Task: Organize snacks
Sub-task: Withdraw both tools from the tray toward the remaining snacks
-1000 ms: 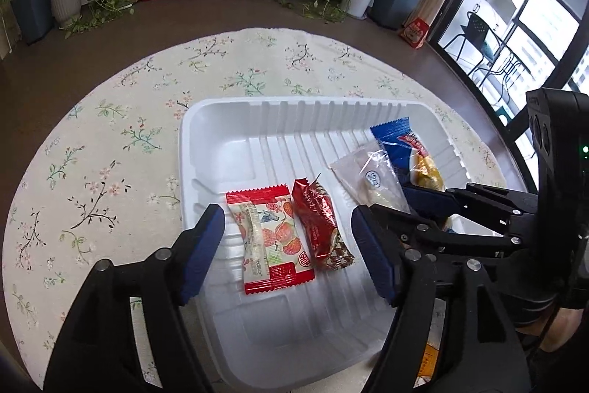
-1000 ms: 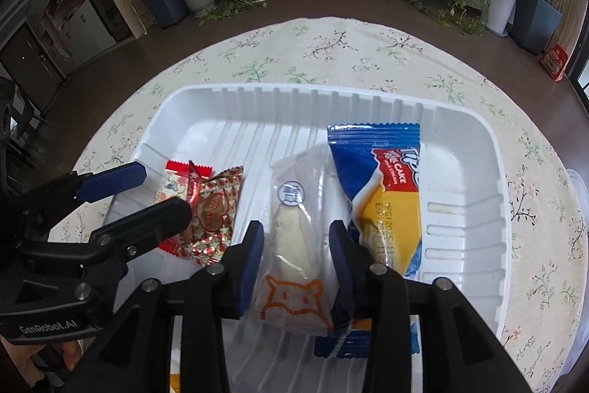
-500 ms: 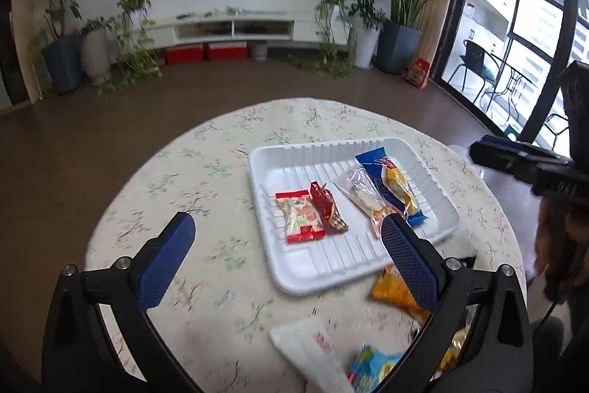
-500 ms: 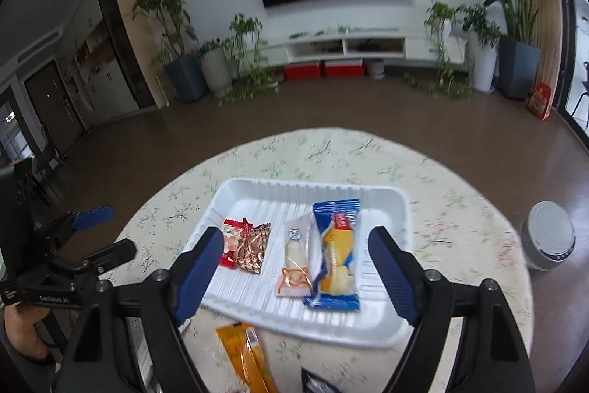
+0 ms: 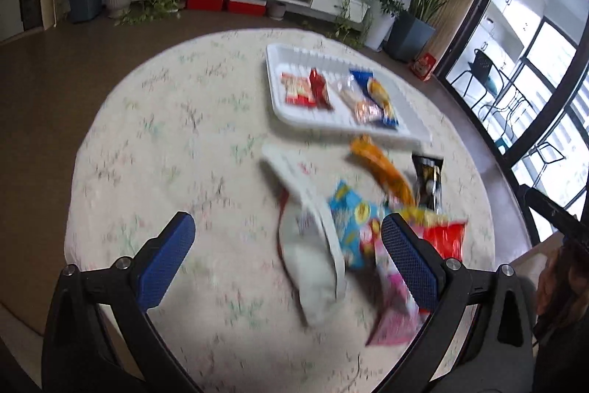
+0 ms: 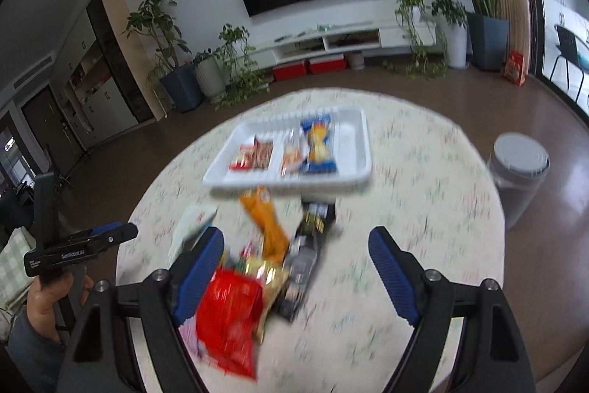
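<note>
Round surface (image 5: 154, 142) with a flowered cloth, carrying everything. On its far part, white tray (image 5: 412, 131) with four snacks already lying side by side: a red-and-white packet (image 5: 296, 91), touching it a dark red packet (image 5: 319, 90), then a clear wrapper (image 5: 355, 102), then a blue cake packet (image 5: 375, 94) against it; right part of the tray bare. So about the first part of the work judged done. Left to sort, on the near part of the surface and outside the tray: a white bag (image 5: 313, 245), the largest, a light blue packet (image 5: 349, 223) partly on it, a pink packet (image 5: 394, 312) at the near edge, a red packet (image 6: 228, 312), an orange packet (image 6: 267, 223) just beside the tray rim, a black packet (image 6: 313, 234), and a small yellow-gold one (image 6: 267, 277) between red and black. Much blur, so printing not readable. Left claw (image 5: 283, 249) wide open, nothing pressed between the pads, hanging above the white bag and the pile. Right claw (image 6: 296, 267) open too, empty, above the same pile. Probably next: choosing one loose packet and bringing it to the bare side of the tray.
</note>
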Demonstrator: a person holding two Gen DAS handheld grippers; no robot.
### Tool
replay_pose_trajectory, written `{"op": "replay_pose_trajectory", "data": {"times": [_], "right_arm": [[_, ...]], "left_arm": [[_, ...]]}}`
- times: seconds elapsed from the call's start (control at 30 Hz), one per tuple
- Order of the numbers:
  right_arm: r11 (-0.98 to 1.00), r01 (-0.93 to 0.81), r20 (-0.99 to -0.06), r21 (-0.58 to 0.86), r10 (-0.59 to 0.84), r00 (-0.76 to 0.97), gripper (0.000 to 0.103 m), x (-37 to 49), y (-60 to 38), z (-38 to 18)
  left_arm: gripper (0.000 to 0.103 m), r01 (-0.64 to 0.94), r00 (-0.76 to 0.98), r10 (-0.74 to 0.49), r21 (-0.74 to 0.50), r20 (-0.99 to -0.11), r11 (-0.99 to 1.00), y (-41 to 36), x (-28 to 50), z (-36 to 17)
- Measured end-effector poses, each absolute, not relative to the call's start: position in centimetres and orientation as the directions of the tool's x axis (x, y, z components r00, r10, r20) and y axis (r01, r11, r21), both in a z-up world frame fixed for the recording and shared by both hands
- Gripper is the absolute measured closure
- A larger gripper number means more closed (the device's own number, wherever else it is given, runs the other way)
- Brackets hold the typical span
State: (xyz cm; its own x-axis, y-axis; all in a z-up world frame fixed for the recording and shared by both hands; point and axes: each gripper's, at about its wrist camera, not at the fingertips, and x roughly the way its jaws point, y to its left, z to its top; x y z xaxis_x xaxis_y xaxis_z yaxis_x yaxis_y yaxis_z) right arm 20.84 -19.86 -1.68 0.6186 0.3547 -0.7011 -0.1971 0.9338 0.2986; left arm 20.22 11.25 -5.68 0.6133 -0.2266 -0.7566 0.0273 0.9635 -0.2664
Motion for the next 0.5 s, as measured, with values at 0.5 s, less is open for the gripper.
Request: {"op": "replay_pose_trajectory", "data": {"times": [0.5], "right_arm": [[0.924, -0.214, -0.776, 0.317, 0.382, 0.502, 0.031, 15.8, -15.3, -6.1]], "left_arm": [[0.001, 0.097, 0.514, -0.218, -0.197, -0.829, 0.976, 7.2, 21.9, -8.1]]}}
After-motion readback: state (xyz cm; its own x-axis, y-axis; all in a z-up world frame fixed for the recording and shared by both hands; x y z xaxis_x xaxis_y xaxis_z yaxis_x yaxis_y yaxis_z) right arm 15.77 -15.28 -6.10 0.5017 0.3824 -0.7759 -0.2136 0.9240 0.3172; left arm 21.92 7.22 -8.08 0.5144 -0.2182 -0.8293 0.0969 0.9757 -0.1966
